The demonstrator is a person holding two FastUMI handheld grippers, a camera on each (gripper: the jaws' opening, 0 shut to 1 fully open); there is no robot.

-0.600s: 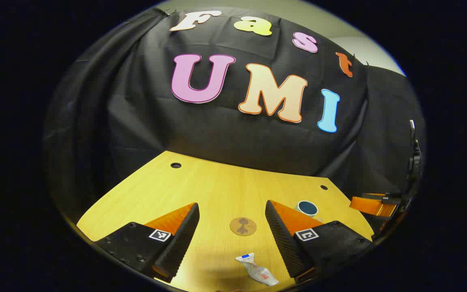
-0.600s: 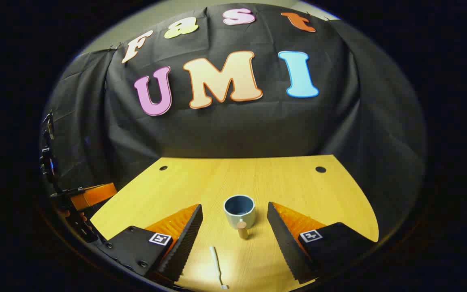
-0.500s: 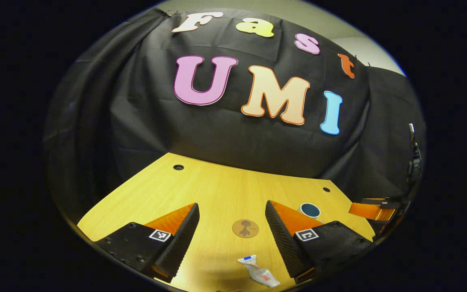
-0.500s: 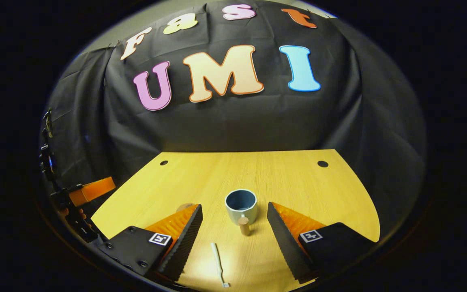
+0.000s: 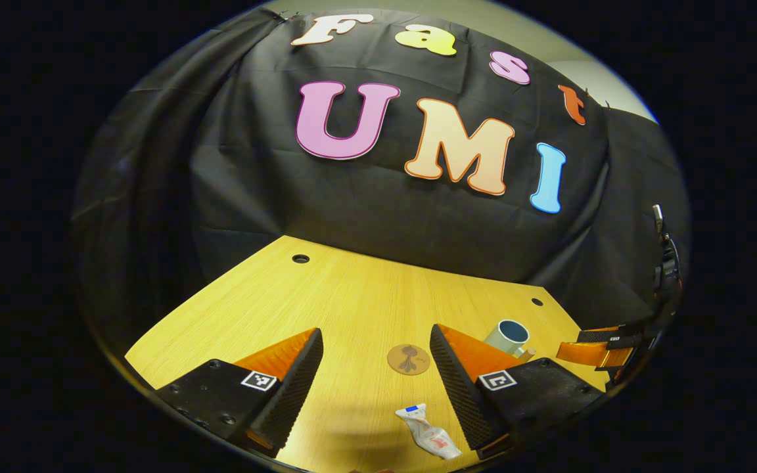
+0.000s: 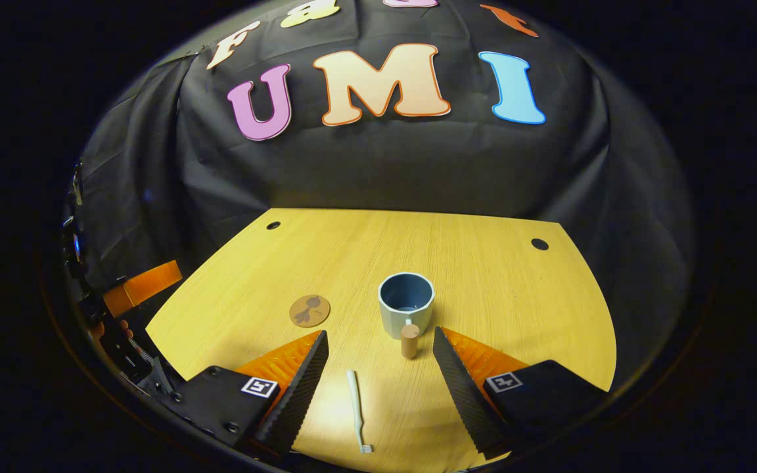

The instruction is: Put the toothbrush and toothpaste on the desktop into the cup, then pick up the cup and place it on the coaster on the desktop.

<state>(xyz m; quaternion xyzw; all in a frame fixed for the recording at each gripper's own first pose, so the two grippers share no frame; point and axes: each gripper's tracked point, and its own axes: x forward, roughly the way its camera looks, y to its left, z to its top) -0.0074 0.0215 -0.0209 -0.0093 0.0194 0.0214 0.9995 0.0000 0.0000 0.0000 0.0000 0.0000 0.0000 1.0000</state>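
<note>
Two grippers, fingers wide open, nothing held | toothbrush flat on table between my right gripper fingers, cup just beyond | toothpaste near left gripper, coaster farther | I'd drop straight, pinch mid-handle.

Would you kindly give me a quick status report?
Both grippers open, empty. White toothbrush, crumpled toothpaste tube on desk. Blue-grey cup empty, off round coaster. Nothing blocking.

Right hand-held gripper now higher, coaster newly clear of its left finger, cup farther off
</note>
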